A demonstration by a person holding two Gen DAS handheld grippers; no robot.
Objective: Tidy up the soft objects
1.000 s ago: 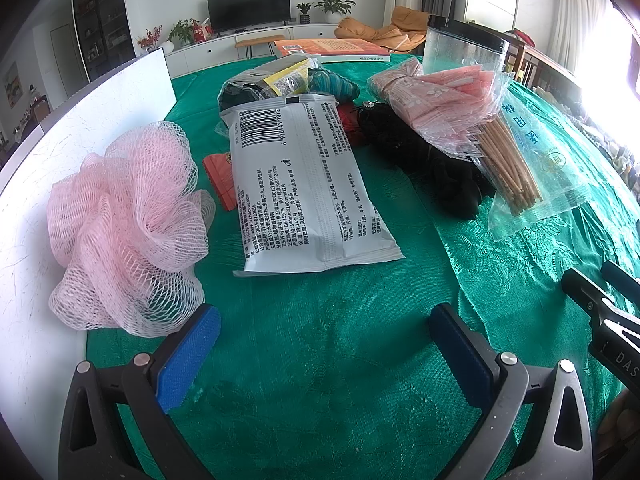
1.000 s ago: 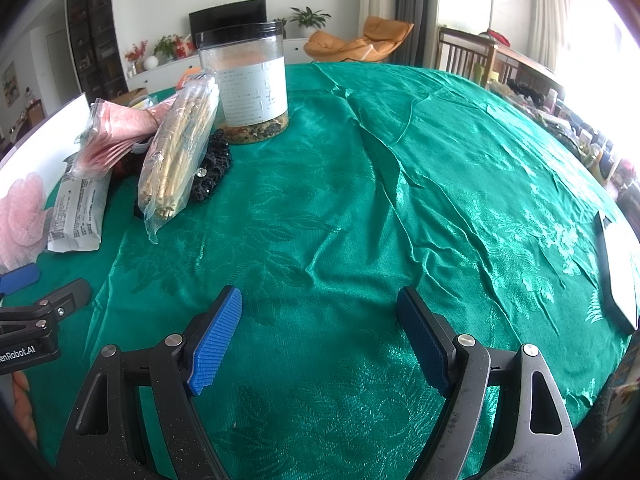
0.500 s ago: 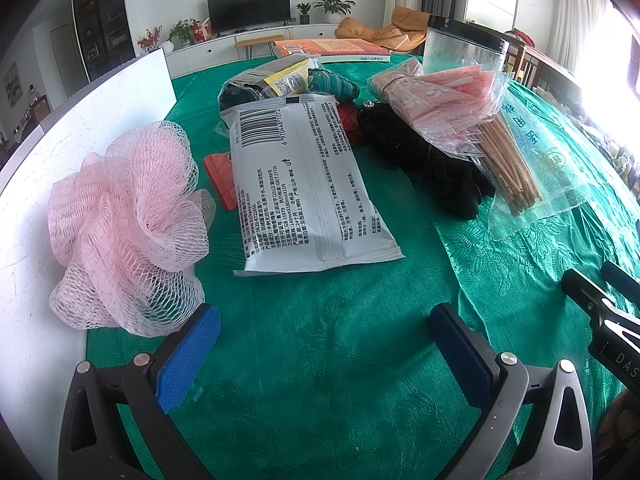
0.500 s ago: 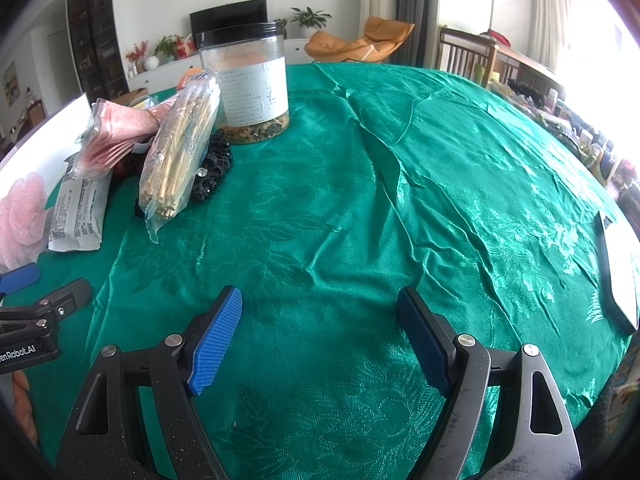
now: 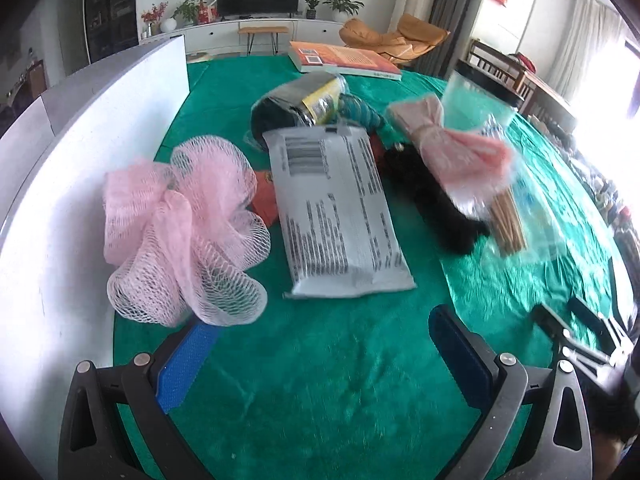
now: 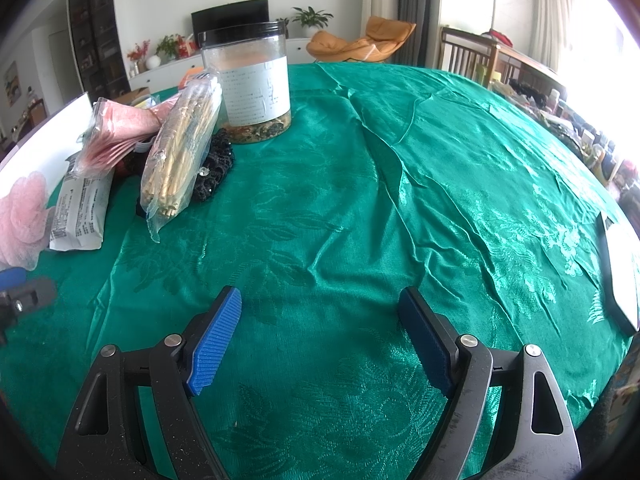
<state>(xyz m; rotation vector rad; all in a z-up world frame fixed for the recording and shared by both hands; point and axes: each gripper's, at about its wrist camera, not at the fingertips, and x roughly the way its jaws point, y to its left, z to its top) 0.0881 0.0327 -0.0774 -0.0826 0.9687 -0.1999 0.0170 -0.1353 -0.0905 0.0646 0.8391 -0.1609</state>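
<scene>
Pink mesh pouf [image 5: 180, 232] lies just ahead-left of the left gripper [image 5: 320, 344], whose jaws gape empty; pinch deep into its bunched core. Right gripper [image 6: 320, 320] likewise gapes, idle.

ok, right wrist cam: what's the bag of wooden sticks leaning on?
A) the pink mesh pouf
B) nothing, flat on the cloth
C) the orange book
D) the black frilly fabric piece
D: the bag of wooden sticks lies tilted with its far end raised, propped across the black frilly fabric piece beside the clear jar; the pink mesh pouf sits well off to the left, apart from it.
</scene>
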